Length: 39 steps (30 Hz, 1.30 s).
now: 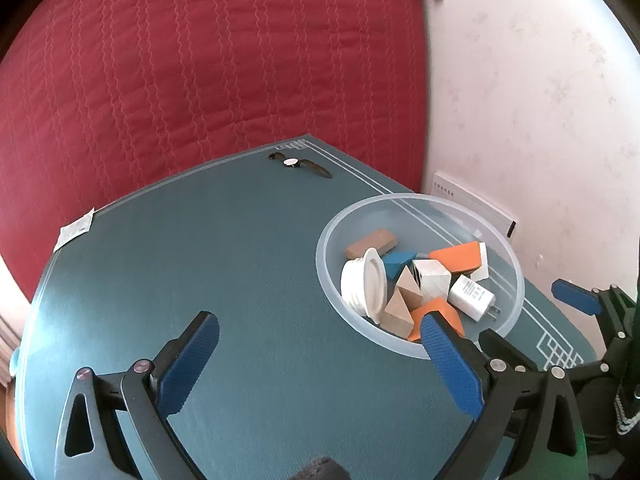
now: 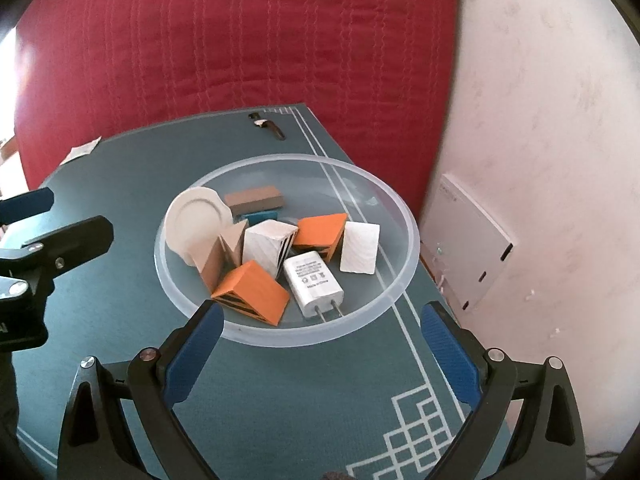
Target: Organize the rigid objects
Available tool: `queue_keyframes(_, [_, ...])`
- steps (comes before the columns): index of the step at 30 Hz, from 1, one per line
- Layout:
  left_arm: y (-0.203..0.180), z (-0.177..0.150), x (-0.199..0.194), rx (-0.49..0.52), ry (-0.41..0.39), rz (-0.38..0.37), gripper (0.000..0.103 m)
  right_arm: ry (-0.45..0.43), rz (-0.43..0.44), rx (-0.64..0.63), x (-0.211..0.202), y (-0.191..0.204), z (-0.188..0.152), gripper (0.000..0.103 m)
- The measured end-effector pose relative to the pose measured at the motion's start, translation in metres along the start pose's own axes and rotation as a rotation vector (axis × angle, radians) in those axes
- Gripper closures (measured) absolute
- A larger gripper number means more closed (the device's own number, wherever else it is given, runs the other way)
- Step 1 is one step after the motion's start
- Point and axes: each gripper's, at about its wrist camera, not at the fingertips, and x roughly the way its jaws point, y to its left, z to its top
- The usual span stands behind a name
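Both our grippers hang over the teal mat (image 2: 280,380): the right gripper (image 2: 320,316) spread wide and empty just short of the clear bowl (image 2: 408,240), the left gripper (image 1: 316,336) equally wide and empty beside that bowl. Inside it we see a white charger (image 2: 314,282), orange wedges (image 2: 256,292), wooden blocks (image 2: 216,264), a white cap (image 2: 196,224) and a brown brick (image 2: 254,198). Farther off, a wristwatch (image 1: 298,163) lies alone near the mat's far corner.
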Motion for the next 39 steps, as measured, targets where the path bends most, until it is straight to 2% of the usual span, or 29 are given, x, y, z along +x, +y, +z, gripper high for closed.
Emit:
queue_keyframes(8, [-0.005,-0.002,0.004,-0.007,0.03,0.011,0.001,0.005,-0.001,0.01,0.003,-0.003,0.002,0.004])
queue_keyframes(39, [-0.02,-0.007,0.005,0.05,0.031,0.019,0.001,0.017,-0.005,-0.002,0.008,-0.002,-0.001,0.004])
